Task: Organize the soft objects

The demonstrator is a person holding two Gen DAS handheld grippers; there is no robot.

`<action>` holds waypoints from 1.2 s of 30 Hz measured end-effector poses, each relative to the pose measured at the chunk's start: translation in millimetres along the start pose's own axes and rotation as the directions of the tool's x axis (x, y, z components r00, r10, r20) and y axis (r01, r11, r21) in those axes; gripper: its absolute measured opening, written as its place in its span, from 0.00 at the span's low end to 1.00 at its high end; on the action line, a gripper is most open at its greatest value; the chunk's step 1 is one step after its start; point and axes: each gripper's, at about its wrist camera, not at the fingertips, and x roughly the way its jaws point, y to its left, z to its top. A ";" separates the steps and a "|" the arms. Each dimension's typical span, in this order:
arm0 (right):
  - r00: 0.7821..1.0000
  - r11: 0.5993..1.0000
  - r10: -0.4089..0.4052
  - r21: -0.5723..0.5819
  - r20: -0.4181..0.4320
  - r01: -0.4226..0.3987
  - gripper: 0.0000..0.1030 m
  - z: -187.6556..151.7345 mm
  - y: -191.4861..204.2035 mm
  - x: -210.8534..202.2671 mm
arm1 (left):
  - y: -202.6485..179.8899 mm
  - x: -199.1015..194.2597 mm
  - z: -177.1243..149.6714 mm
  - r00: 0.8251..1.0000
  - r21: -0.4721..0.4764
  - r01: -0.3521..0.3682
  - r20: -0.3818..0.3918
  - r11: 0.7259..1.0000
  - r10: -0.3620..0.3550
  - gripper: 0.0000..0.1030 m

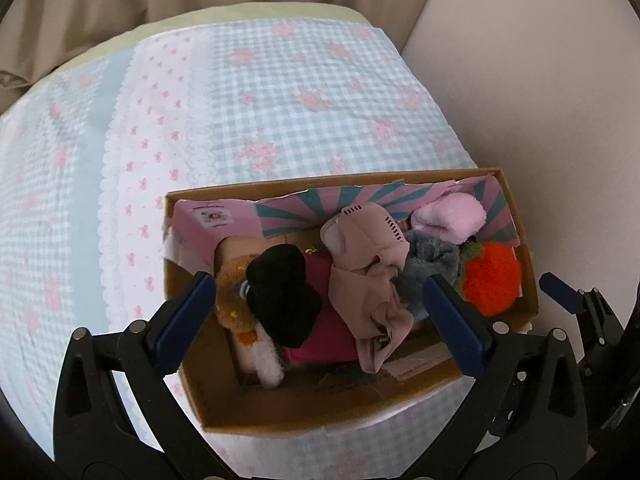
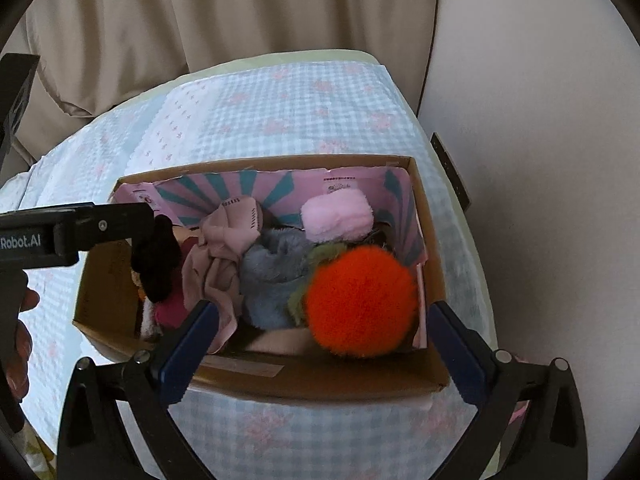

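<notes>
Your left gripper (image 1: 320,312) and right gripper (image 2: 326,340) both gaped wide, empty, above one cardboard box (image 2: 304,384) holding one orange pompom (image 2: 360,300), one pink roll (image 2: 336,220), one grey fluffy piece (image 2: 272,284).

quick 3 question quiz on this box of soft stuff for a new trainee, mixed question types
1. True or false: the orange pom-pom lies outside the cardboard box.
2. Which item touches the blue-grey fuzzy item on its far side? A) pink fluffy roll B) a white towel C) a green cup
3. Fill in: both the left gripper and the right gripper are ____.

Key: 1 false; 2 A; 3 open.
</notes>
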 end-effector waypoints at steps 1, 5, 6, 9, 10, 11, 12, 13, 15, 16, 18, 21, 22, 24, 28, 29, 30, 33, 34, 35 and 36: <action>1.000 1.000 0.001 0.002 0.004 -0.001 1.00 0.8 1.3 -2.5 | 0.4 -3.7 -0.1 1.000 0.000 0.000 0.004 1.000 0.000 1.00; 0.999 1.000 0.000 -0.006 0.033 0.000 1.00 7.0 7.6 -17.1 | 3.6 -25.9 -0.8 0.999 0.002 -0.002 0.034 1.000 0.002 1.00; 0.999 1.000 0.000 -0.007 0.040 0.001 1.00 8.9 9.0 -21.2 | 4.8 -31.9 -1.0 0.999 0.002 0.000 0.043 1.000 0.000 1.00; 0.998 1.000 0.000 -0.006 0.067 0.001 1.00 14.7 14.8 -38.6 | 7.1 -56.2 -1.0 0.997 0.003 0.001 0.080 1.000 -0.002 1.00; 0.997 1.000 -0.002 -0.006 0.075 0.002 1.00 16.5 17.5 -44.4 | 8.2 -68.3 -1.5 0.995 0.002 0.002 0.098 1.000 -0.003 1.00; 0.997 1.000 -0.002 -0.006 0.083 0.002 1.00 18.6 20.3 -51.4 | 8.3 -75.4 -1.5 0.994 0.000 0.003 0.108 1.000 -0.003 1.00; 0.996 1.000 0.000 -0.006 0.094 0.000 1.00 20.5 23.8 -60.1 | 10.2 -90.5 -2.2 0.992 -0.005 0.006 0.126 1.000 -0.006 1.00; 0.994 1.000 0.003 -0.008 0.105 -0.003 1.00 22.5 28.0 -69.9 | 10.6 -98.2 -1.9 0.991 -0.008 0.008 0.135 1.000 -0.007 1.00; 0.992 1.000 0.007 -0.015 0.125 -0.005 1.00 25.6 36.5 -87.6 | 14.0 -125.1 -3.3 0.986 -0.014 0.015 0.165 1.000 -0.012 1.00; 0.990 1.000 0.011 -0.021 0.139 -0.008 1.00 27.5 42.4 -99.6 | 15.4 -136.4 -3.8 0.984 -0.016 0.015 0.177 1.000 -0.012 1.00; 0.986 0.999 0.018 -0.032 0.163 -0.013 1.00 31.6 52.9 -120.6 | 19.9 -167.6 -6.9 0.977 -0.017 0.013 0.211 1.000 -0.009 1.00; 0.979 0.999 0.033 -0.043 0.202 -0.025 1.00 38.5 69.8 -151.3 | 28.0 -206.4 -11.3 0.969 -0.018 -0.007 0.248 1.000 0.011 1.00; 0.976 0.999 0.040 -0.045 0.215 -0.031 1.00 40.0 75.0 -160.9 | 31.4 -218.2 -13.0 0.967 -0.021 -0.011 0.256 1.000 0.016 1.00; 0.967 0.997 0.060 -0.057 0.248 -0.047 1.00 45.3 89.6 -186.5 | 41.0 -249.9 -19.7 0.959 -0.029 -0.019 0.282 0.999 0.027 1.00; 0.954 0.996 0.079 -0.071 0.288 -0.061 1.00 52.2 118.0 -230.7 | 57.8 -296.0 -33.1 0.943 -0.037 -0.054 0.327 0.998 0.064 1.00; 0.953 0.995 0.086 -0.072 0.290 -0.068 1.00 54.0 122.5 -237.8 | 62.9 -307.6 -37.5 0.938 -0.041 -0.067 0.339 0.997 0.077 1.00; 0.950 0.994 0.095 -0.072 0.296 -0.077 1.00 56.0 131.5 -251.5 | 70.0 -322.4 -43.1 0.931 -0.048 -0.082 0.353 0.996 0.093 1.00; 0.947 0.995 0.094 -0.068 0.309 -0.076 1.00 58.3 148.9 -278.0 | 87.0 -354.2 -57.0 0.914 -0.071 -0.097 0.389 0.993 0.117 1.00; 0.944 0.995 0.094 -0.067 0.315 -0.077 1.00 58.3 155.7 -288.2 | 92.0 -364.1 -61.4 0.907 -0.081 -0.100 0.403 0.992 0.124 1.00; 0.943 0.995 0.094 -0.066 0.321 -0.077 1.00 57.7 159.2 -294.0 | 98.9 -378.9 -68.9 0.893 -0.096 -0.107 0.429 0.990 0.138 1.00; 0.940 0.995 0.094 -0.066 0.329 -0.076 1.00 57.0 165.3 -303.1 | 103.3 -388.2 -73.9 0.883 -0.105 -0.113 0.446 0.988 0.148 1.00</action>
